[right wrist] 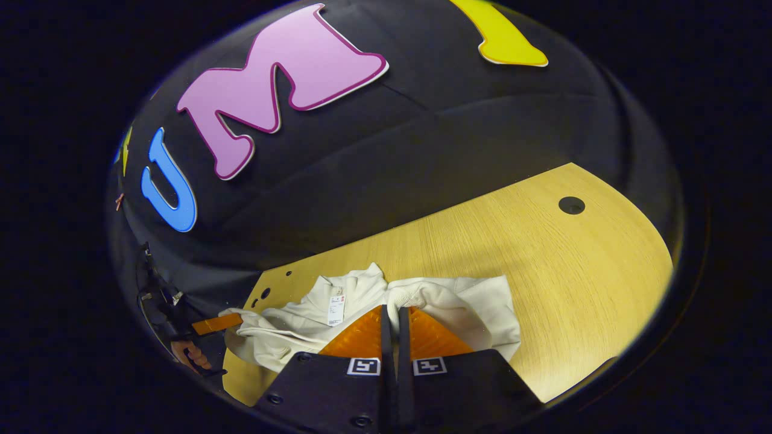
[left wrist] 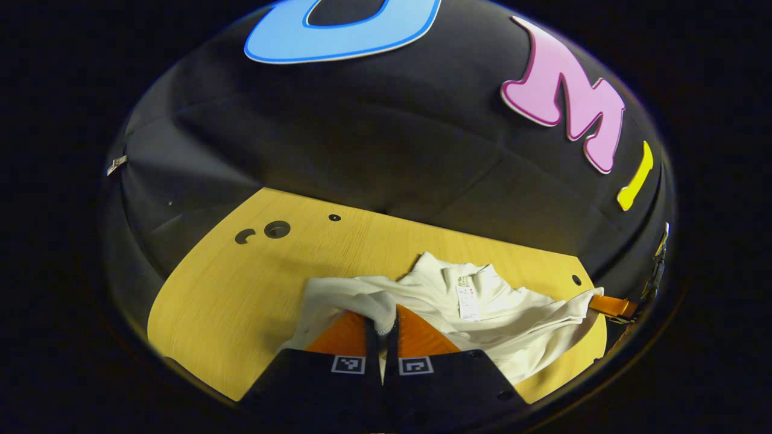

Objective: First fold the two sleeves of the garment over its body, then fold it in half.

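The white garment [left wrist: 482,313] lies crumpled on the wooden table [left wrist: 241,289], directly ahead of both tongs. The left tongs [left wrist: 382,328] pinch one sleeve cuff [left wrist: 380,307]; the right tongs [right wrist: 395,325] are clenched on another cuff [right wrist: 404,298].

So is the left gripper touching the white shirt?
Touching. The left gripper view shows the left gripper with both fingers pinched on a fold of the white shirt.

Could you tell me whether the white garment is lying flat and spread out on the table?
No, the white garment lies bunched and creased on the wooden table, with the left gripper pinching a fold of its cloth.
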### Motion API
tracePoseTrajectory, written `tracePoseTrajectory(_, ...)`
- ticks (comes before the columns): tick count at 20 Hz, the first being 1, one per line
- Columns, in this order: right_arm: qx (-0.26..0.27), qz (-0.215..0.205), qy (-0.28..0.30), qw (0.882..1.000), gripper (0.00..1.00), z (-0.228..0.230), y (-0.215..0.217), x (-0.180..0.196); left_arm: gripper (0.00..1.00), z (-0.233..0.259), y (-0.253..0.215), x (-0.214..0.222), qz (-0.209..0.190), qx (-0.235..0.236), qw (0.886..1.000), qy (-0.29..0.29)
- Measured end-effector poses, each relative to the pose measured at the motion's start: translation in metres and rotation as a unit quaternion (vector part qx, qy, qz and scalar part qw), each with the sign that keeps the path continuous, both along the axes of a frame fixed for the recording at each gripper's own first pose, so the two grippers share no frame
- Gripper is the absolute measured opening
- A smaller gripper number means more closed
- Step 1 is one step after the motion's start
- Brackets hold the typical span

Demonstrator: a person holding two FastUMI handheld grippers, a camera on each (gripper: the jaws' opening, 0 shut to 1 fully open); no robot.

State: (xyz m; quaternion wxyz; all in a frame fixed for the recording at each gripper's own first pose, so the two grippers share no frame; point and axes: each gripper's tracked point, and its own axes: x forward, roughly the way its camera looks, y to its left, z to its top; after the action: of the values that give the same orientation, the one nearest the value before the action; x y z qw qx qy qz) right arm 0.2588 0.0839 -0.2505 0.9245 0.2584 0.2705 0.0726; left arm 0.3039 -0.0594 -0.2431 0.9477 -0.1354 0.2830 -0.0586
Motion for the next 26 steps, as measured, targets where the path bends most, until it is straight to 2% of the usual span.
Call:
tracePoseTrajectory(5,-0.022,-0.003,0.040,0.999,0.05,-0.047,0.000,0.014,0.06,-0.042,-0.002,0.021,0.014,0.018,0.999,0.036)
tracePoseTrajectory(12,-0.062,0.020,0.103,0.993,0.05,-0.105,0.001,0.004,0.06,-0.079,-0.004,0.027,0.033,0.032,0.996,0.071)
tracePoseTrajectory(16,-0.069,0.014,0.105,0.992,0.06,-0.105,0.003,0.006,0.06,-0.085,-0.007,0.028,0.026,0.067,0.995,0.075)
tracePoseTrajectory(18,-0.066,0.010,0.109,0.992,0.12,-0.104,0.001,0.006,0.11,-0.085,-0.008,0.026,0.021,0.067,0.994,0.078)
tracePoseTrajectory(19,-0.069,0.009,0.106,0.992,0.13,-0.101,0.000,0.005,0.07,-0.083,-0.008,0.026,0.019,0.066,0.994,0.080)
tracePoseTrajectory(20,-0.071,0.008,0.102,0.992,0.18,-0.096,-0.001,0.004,0.16,-0.083,-0.006,0.024,0.018,0.066,0.994,0.080)
tracePoseTrajectory(21,-0.077,0.005,0.097,0.992,0.22,-0.091,-0.004,0.003,0.17,-0.081,-0.007,0.022,0.016,0.064,0.994,0.082)
tracePoseTrajectory(22,-0.083,0.003,0.092,0.992,0.30,-0.085,-0.007,0.001,0.22,-0.079,-0.007,0.019,0.013,0.062,0.994,0.084)
tracePoseTrajectory(23,-0.087,-0.001,0.088,0.992,0.23,-0.080,-0.010,-0.001,0.25,-0.076,-0.007,0.015,0.011,0.062,0.994,0.086)
tracePoseTrajectory(24,-0.091,-0.006,0.085,0.992,0.49,-0.072,-0.015,-0.004,0.41,-0.070,-0.006,0.011,0.009,0.063,0.995,0.083)
tracePoseTrajectory(25,-0.095,-0.011,0.077,0.992,0.36,-0.063,-0.019,-0.006,0.43,-0.063,-0.005,0.008,0.008,0.067,0.995,0.078)
tracePoseTrajectory(26,-0.096,-0.014,0.070,0.993,0.57,-0.056,-0.022,-0.009,0.57,-0.055,-0.002,0.003,0.008,0.077,0.994,0.071)
